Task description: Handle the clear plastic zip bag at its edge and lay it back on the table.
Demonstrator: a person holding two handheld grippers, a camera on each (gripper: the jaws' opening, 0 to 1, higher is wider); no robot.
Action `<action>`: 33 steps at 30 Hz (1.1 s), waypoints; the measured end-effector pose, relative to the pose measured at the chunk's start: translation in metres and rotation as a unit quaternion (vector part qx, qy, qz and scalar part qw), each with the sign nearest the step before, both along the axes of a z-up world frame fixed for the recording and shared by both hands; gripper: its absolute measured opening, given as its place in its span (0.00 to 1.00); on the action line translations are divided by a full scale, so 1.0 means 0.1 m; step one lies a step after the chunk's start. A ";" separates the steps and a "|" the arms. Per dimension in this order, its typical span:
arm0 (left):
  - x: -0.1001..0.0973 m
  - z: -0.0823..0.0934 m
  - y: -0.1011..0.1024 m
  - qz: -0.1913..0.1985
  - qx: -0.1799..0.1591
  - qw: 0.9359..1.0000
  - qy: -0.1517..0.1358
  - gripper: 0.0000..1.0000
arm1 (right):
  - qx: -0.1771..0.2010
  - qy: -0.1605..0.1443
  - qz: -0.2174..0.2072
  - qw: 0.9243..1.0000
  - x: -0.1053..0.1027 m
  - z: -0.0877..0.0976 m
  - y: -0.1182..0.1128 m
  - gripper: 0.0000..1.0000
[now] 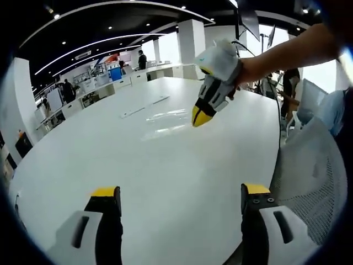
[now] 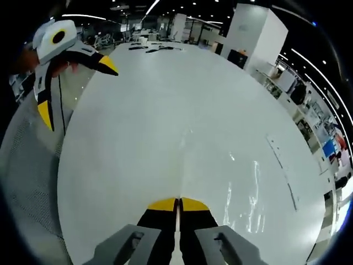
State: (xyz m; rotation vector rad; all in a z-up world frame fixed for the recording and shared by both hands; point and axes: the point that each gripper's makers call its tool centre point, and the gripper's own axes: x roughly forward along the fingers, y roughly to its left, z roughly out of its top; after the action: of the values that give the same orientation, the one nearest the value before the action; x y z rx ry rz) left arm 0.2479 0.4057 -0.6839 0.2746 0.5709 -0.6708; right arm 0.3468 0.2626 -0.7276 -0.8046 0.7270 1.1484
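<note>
My left gripper point(image 1: 181, 196) hangs above the white table point(image 1: 165, 171) with its 2 jaws spread wide, nothing between them. My right gripper point(image 2: 178, 203) has its yellow tips pressed together – I see nothing caught there. The clear zip bag point(image 1: 165, 118) lies flat on the table, its sealed strip on the far side – just beside the right gripper's tips, apart from them.

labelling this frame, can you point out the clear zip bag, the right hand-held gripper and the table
clear zip bag point(image 1: 165, 117): left gripper view, its glossy flat middle
right hand-held gripper point(image 1: 202, 117): left gripper view, its closed yellow tips
table point(image 1: 176, 165): left gripper view, bare white top
</note>
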 end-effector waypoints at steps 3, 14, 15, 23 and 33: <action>0.02 0.00 -0.01 -0.002 0.001 1.000 0.000 0.87 | -0.008 -0.006 0.013 1.000 -0.02 0.02 -0.01 0.00; 0.02 0.01 -0.06 -0.012 0.003 1.000 -0.001 0.86 | -0.013 -0.015 0.045 0.999 -0.10 0.13 -0.04 0.00; 0.02 0.01 -0.06 -0.013 0.004 1.000 -0.001 0.86 | -0.013 -0.016 0.046 0.999 -0.11 0.14 -0.04 0.00; 0.02 0.03 -0.08 -0.015 0.007 1.000 -0.003 0.85 | -0.015 -0.023 0.069 0.997 -0.14 0.19 -0.04 0.00; 0.03 0.05 -0.09 -0.017 0.012 1.000 -0.005 0.84 | -0.015 -0.028 0.074 0.997 -0.21 0.28 -0.09 0.00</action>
State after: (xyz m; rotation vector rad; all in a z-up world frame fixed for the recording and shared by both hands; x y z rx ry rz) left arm 0.2505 0.3964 -0.6793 0.3100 0.5650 -0.6955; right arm 0.3254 0.2540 -0.6999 -0.9248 0.6471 1.2457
